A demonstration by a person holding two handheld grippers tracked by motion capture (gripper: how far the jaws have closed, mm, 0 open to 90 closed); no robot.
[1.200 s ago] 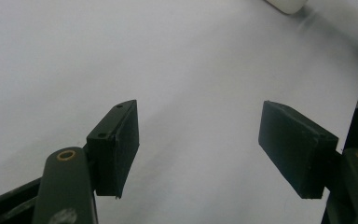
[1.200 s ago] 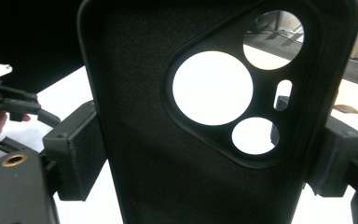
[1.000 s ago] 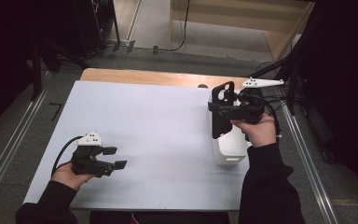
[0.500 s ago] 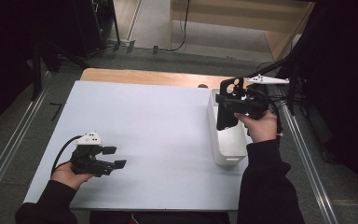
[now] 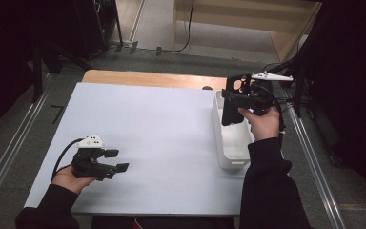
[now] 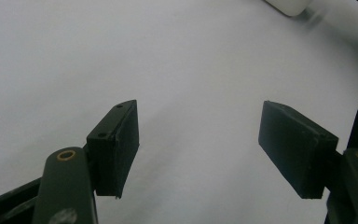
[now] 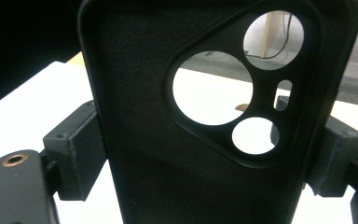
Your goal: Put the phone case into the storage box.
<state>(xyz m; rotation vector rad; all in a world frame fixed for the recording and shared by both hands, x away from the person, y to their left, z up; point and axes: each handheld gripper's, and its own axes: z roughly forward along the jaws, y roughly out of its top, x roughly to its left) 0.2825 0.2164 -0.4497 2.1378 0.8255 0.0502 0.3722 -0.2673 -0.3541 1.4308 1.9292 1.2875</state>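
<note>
From the high view we note the right gripper (image 5: 232, 102) clamping an upright black phone case (image 5: 232, 107) over the white bin (image 5: 231, 155), left gripper (image 5: 116, 160) agape well left on bare table (image 5: 162, 129); the right gripper view confirms both pads (image 7: 72, 156) on the case's edges.

The right gripper (image 5: 232, 102), clamped on the black phone case (image 5: 232, 106), now sits farther toward the back of the bench (image 5: 147, 119) than a second ago. It hangs over the far end of the white bin (image 5: 231, 148), whose near half lies uncovered, and the case stands more upright.
</note>
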